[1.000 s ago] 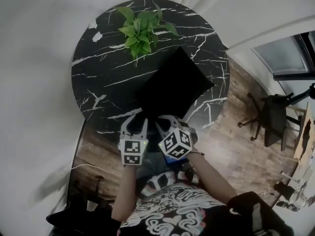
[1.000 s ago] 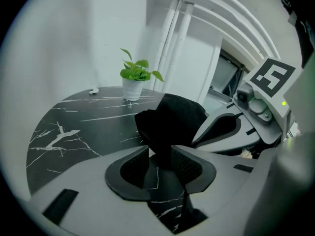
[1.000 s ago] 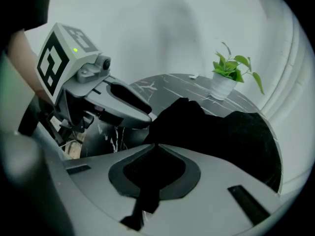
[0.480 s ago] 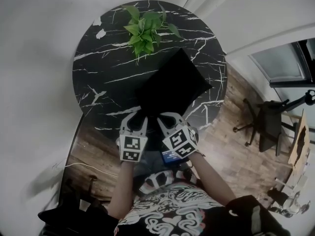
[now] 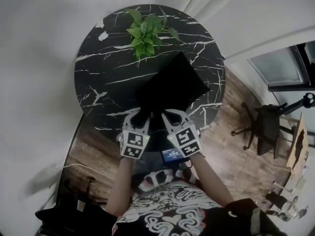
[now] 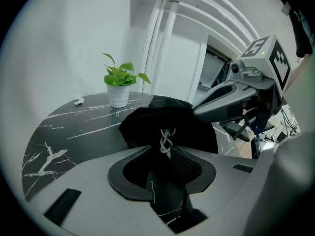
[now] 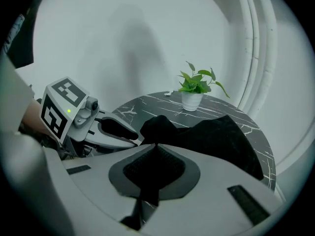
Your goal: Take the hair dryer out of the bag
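A black drawstring bag [image 5: 172,87] lies on the round black marble table [image 5: 108,77]; the hair dryer is hidden. Both grippers are at the bag's near edge. My left gripper [image 5: 139,115] holds the gathered mouth, with black cloth between its pads and the white drawstring knot [image 6: 166,141] just past the tips [image 6: 160,149]. My right gripper [image 5: 170,115] is shut, pinching a fold of the bag's [image 7: 216,132] cloth at its tips [image 7: 155,145]. That fold stands up in a small peak. The left gripper [image 7: 129,137] sits close beside it, the tips a short way apart.
A potted green plant [image 5: 145,31] stands at the table's far side, beyond the bag. A white scrap [image 5: 104,34] lies near the far left rim. Wooden floor and a black office chair [image 5: 268,124] are to the right of the table.
My right gripper has rolled, closed on the bag's near edge and risen a little, lifting the cloth. The left gripper has stayed in place on the bag's mouth.
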`<state>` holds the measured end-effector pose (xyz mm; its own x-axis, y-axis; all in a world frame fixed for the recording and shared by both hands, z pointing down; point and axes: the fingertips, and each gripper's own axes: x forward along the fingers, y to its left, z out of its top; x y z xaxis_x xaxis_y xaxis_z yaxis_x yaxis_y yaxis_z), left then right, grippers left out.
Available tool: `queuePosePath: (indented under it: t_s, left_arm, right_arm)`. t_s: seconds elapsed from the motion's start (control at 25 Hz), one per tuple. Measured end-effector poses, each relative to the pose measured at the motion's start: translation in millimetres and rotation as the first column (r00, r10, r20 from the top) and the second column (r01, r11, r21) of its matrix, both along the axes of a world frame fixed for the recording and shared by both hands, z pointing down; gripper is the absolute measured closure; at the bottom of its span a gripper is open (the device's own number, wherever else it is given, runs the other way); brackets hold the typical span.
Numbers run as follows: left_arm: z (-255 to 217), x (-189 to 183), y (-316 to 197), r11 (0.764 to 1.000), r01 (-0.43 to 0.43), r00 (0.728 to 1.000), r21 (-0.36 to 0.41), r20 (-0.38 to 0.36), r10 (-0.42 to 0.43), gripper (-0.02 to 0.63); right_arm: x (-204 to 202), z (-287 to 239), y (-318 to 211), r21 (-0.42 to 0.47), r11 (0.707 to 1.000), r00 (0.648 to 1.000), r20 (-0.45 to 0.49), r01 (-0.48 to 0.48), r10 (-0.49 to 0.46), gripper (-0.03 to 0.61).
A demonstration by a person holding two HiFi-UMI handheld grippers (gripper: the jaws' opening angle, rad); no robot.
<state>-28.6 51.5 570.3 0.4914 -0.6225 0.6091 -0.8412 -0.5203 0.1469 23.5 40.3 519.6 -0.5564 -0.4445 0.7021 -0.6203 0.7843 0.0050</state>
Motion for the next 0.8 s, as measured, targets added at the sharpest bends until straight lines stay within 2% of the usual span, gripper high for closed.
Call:
queuePosePath:
  t_s: [0.2, 0.44, 0.8]
  left_arm:
    - [0, 12, -7, 0.997, -0.078, 0.996, 0.005, 0.033, 0.078, 0.497]
    - [-2, 27, -21, 0.988, -0.152, 0.986, 0.029, 0.075, 0.150, 0.500]
    - [8, 46, -45, 0.967, -0.254, 0.956, 0.014, 0.156, 0.249, 0.505]
  right_arm:
    - [4, -17, -13, 0.042, 0.998, 0.999, 0.037, -0.041, 0.040, 0.556]
    - [9, -27, -27, 0.053, 0.996, 0.996, 0.056, -0.068, 0.065, 0.557]
    - [16, -33, -49, 0.064, 0.994, 0.994, 0.074, -0.088, 0.083, 0.557]
